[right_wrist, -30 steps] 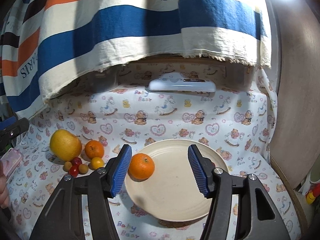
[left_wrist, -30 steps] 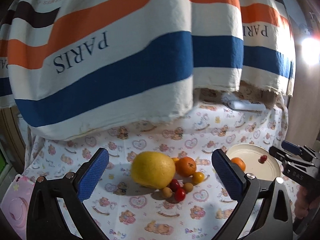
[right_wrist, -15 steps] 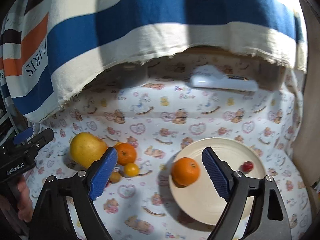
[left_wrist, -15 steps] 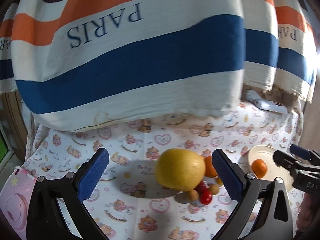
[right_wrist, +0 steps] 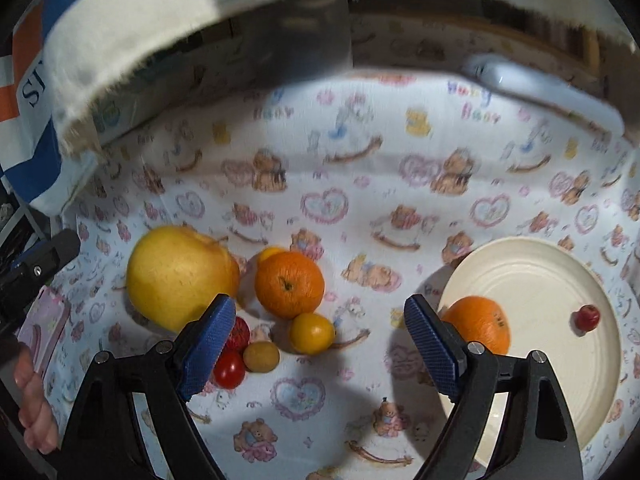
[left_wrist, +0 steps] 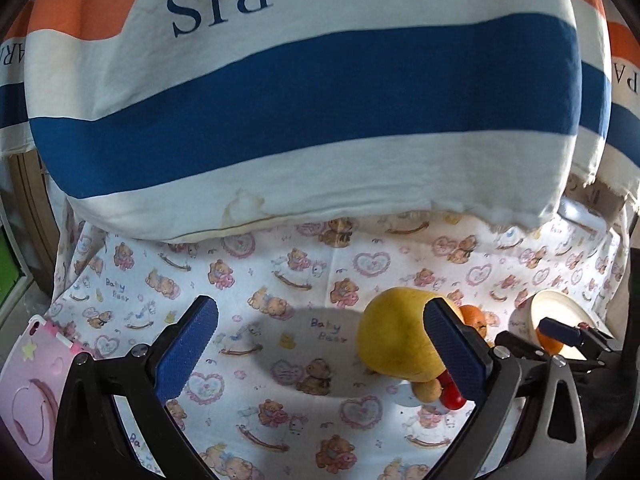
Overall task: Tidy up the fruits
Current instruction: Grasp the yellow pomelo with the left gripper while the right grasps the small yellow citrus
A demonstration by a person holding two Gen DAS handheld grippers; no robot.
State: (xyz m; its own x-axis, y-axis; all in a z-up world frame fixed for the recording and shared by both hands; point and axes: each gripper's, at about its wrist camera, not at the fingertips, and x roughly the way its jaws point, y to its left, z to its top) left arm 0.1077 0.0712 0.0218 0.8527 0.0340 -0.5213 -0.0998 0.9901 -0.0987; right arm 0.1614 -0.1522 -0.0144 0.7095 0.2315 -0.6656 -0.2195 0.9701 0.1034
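Note:
A big yellow fruit (right_wrist: 180, 272) lies on the bear-print cloth with an orange (right_wrist: 289, 283), a small yellow fruit (right_wrist: 311, 333), a small tan fruit (right_wrist: 261, 356) and two red tomatoes (right_wrist: 229, 368) beside it. A cream plate (right_wrist: 560, 280) at right holds an orange (right_wrist: 480, 324) and a small red fruit (right_wrist: 587, 317). My right gripper (right_wrist: 320, 344) is open and empty, above the small fruits. My left gripper (left_wrist: 320, 344) is open and empty; the yellow fruit (left_wrist: 396, 336) lies by its right finger.
A striped PARIS cloth (left_wrist: 320, 100) hangs over the back of the table. A pink case (left_wrist: 28, 392) lies at the left edge. A white device (right_wrist: 544, 92) lies at the back right. The right gripper (left_wrist: 560, 332) shows in the left wrist view over the plate (left_wrist: 556, 308).
The right gripper has swung left from over the plate toward the fruit pile and moved lower. The left gripper has swung left, so the yellow fruit now sits at its right finger.

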